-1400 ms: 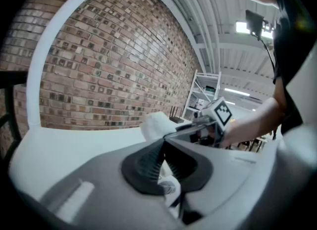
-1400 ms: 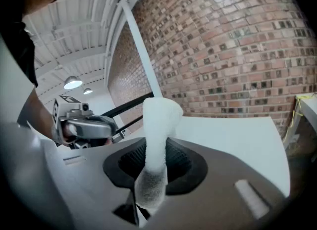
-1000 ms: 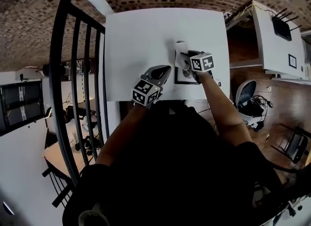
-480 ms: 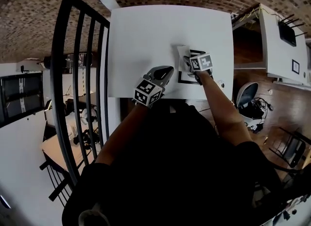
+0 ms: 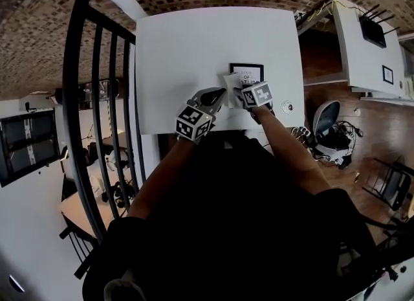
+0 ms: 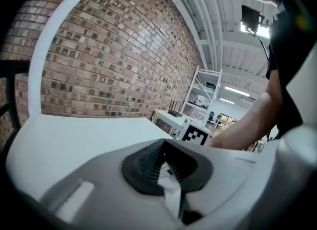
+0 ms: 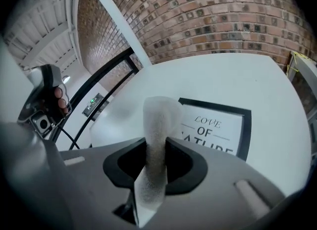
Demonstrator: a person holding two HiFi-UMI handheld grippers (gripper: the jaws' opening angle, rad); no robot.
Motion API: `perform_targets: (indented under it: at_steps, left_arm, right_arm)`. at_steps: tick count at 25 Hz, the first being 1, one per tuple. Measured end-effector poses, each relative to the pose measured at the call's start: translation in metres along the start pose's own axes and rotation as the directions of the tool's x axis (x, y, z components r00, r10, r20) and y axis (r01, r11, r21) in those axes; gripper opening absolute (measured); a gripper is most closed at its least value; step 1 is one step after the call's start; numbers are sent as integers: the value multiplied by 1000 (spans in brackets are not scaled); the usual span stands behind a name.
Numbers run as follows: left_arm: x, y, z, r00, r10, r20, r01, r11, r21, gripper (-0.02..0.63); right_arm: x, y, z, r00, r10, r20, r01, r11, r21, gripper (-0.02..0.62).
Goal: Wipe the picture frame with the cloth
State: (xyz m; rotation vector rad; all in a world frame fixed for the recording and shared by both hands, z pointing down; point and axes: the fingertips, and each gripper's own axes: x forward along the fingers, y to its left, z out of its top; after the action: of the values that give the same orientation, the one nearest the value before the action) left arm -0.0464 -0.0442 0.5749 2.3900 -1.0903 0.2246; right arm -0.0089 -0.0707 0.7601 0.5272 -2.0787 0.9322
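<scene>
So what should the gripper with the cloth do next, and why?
Probably slide the right gripper forward and lower it, so the cloth drags across the picture frame. Its jaws pinch the cloth upright. The frame lies flat on the white table just ahead, with most of its face uncovered.

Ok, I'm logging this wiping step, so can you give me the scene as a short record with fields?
surface: white table
picture frame: black border, lying flat on the table, print partly readable ("LOVE OF")
cloth: pale, standing up out past the right jaws, in front of the frame's left part
right gripper: shut on the cloth
left gripper: jaws together, nothing between them, to the left of the cloth
cloth-to-frame contact: cannot tell
</scene>
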Motion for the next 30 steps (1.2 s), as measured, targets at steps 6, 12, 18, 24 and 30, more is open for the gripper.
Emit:
perform_targets:
  at_steps: [6,12,18,24,30]
  left_arm:
    - [10,-5,-2,1000,-20,-10,20,1000,5,0]
    - [23,-10,0,999,-39,-16,39,999,8,0]
    - [34,-12,4,999,-50,-21,51,999,15,0]
    - [41,-10,9,998,-53,-25,54,998,23,0]
    - [46,-6,15,998,-46,-33,47,999,22,0]
  right_arm:
    - [-9,17,-25,999,34,-3,-34,999,13,94]
    - [-23,37,-44,996,81,-24,-81,997,18,94]
    - [-35,29,-37,997,80,-2,-80,997,18,94]
    - [-51,-10,10,996,25,80,-28,999,42,94]
    - [-54,-55,62,994,-41,102,34,997,74,94]
